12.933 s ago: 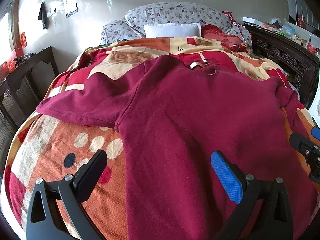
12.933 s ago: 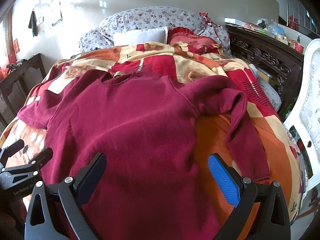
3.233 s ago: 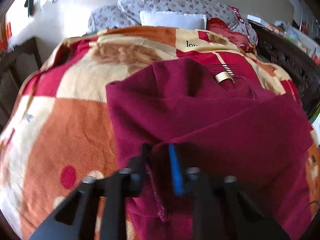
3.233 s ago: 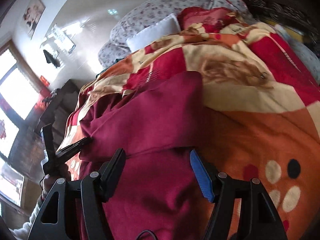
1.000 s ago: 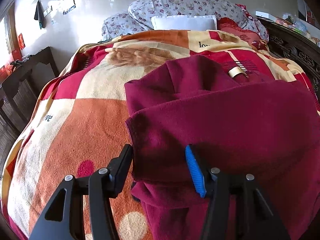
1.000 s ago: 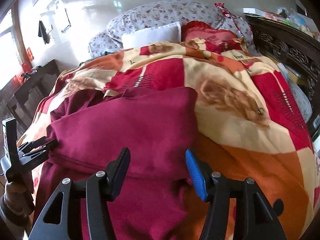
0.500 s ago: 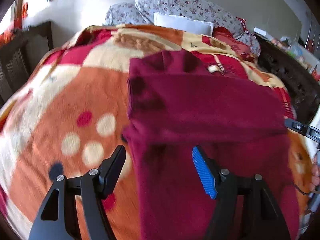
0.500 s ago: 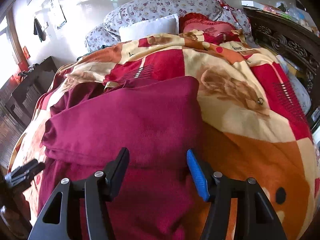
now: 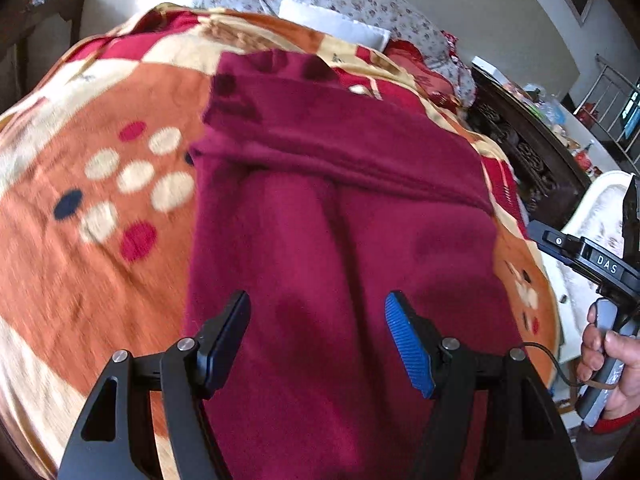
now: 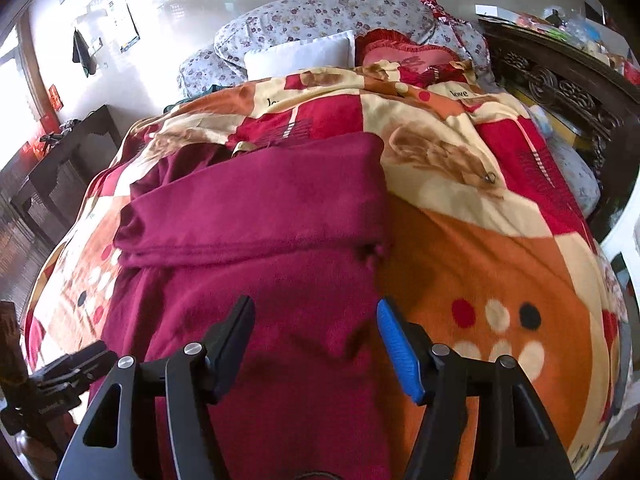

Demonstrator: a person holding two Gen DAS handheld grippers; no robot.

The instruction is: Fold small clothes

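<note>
Garment: maroon sweater point(image 9: 340, 248), lying flat on the blanket point(image 9: 100, 240) of the bed, sleeves turned in across the chest so it forms one long strip.
Long axis: runs straight away from both grippers, from the near hem toward the collar end at the pillows point(image 10: 320, 20).
Folded band: sleeve layer point(image 10: 256, 204) crosses the strip ahead of both grippers, well beyond the fingertips.
Left gripper point(image 9: 318, 334): pads apart, nothing between them but the cloth lying below; jaws have just been opening. It hangs over the strip's left part, left finger near the sweater's left edge, the hem below and behind its fingertips.
Right gripper point(image 10: 316, 338): pads apart, no cloth pinched; jaws have just been opening. Its blue pad sits about over the sweater's right edge, the black finger over the cloth.
Other view: right gripper's handle in the person's hand point(image 9: 612, 364) shows off the strip's right side, level with the near end.
Nearer arm: neither; each stands over its own side of the near end.
Relation that matters: hem end lies nearest, collar end farthest, so my guess is the next fold goes lengthwise, each gripper taking its own hem corner and carrying it forward.
Risk: hem itself is out of frame under the fingers; exact corner position cannot be read.
</note>
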